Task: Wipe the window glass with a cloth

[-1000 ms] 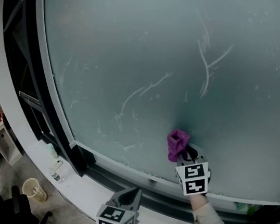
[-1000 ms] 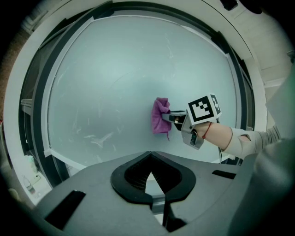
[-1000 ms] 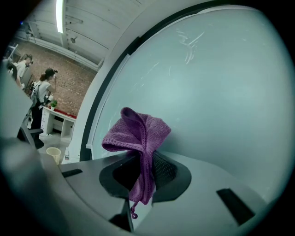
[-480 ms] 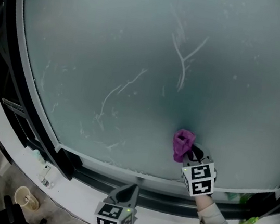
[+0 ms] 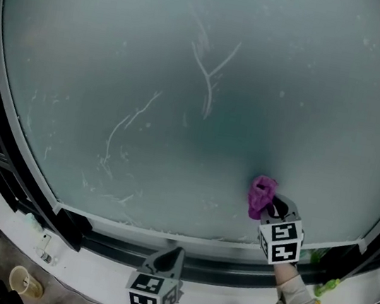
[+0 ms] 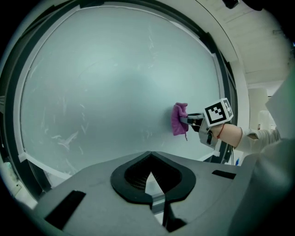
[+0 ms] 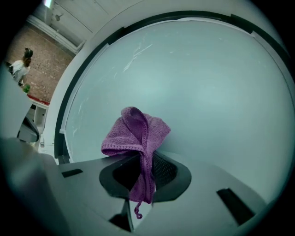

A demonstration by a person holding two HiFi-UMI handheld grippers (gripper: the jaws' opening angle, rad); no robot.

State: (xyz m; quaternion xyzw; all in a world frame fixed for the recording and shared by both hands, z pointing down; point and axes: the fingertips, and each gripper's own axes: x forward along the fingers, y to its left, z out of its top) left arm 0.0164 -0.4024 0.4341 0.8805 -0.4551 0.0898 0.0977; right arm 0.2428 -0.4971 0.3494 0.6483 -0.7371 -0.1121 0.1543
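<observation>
Right gripper (image 5: pixel 272 205) pinches the bunched purple cloth (image 5: pixel 261 195) against the lower right of the window glass (image 5: pixel 188 76), and left gripper (image 5: pixel 170 257) is closed on nothing below it; risk: the narrow pinched fold slips free under pressure, or bare jaw tips scrape the glass.

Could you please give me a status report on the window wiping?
Right gripper shut on purple cloth, at lower glass. Left gripper shut, empty, held low. White streaks on glass, nothing blocking.
</observation>
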